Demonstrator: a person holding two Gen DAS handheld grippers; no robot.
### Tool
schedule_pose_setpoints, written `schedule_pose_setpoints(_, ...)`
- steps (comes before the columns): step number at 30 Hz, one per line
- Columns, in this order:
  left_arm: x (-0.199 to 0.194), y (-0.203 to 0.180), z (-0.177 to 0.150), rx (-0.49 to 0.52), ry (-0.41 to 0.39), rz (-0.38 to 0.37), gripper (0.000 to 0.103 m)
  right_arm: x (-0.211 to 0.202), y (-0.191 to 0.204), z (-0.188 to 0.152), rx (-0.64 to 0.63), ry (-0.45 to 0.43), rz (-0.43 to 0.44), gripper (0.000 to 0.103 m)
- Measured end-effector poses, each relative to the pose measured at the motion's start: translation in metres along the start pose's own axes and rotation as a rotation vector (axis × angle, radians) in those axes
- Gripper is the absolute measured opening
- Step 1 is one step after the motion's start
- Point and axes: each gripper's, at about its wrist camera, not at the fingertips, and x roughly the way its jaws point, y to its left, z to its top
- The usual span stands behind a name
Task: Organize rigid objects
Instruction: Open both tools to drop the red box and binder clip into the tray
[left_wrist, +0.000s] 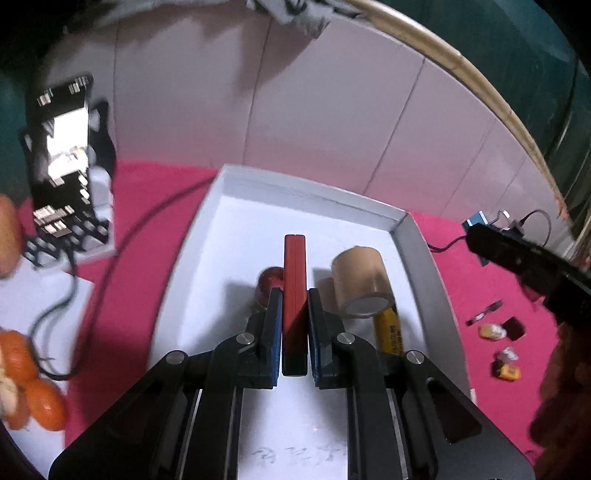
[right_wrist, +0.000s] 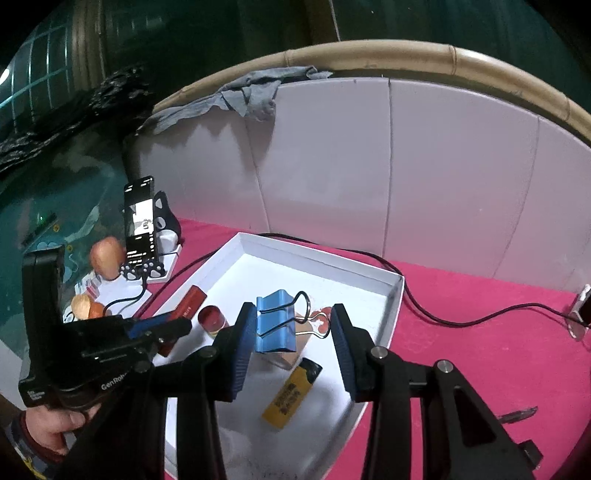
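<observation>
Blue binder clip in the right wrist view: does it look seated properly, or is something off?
Off. The blue binder clip sits against only the left finger of the right gripper, whose jaws are spread wide. It hangs tilted over the white tray, not squarely clamped.

Pale panelled wall (right_wrist: 424, 177), bamboo rail (right_wrist: 369, 51), pink tabletop (right_wrist: 461, 369).

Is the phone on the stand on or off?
On. The phone's screen glows white in both views; what it displays is too blurry to read.

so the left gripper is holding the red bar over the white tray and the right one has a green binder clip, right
Not quite: the binder clip is blue, not green, as the right wrist view shows. The rest holds: the left gripper holds the red bar over the white tray.
</observation>
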Motion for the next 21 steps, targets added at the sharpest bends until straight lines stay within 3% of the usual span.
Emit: schedule_pose_setpoints(21, 0.028, -0.024, 0.003, 0.083, 0.021, 0.075, 0.012, 0.051, -0.02, -0.017, 0.09, 0.108, -0.051, 0.041)
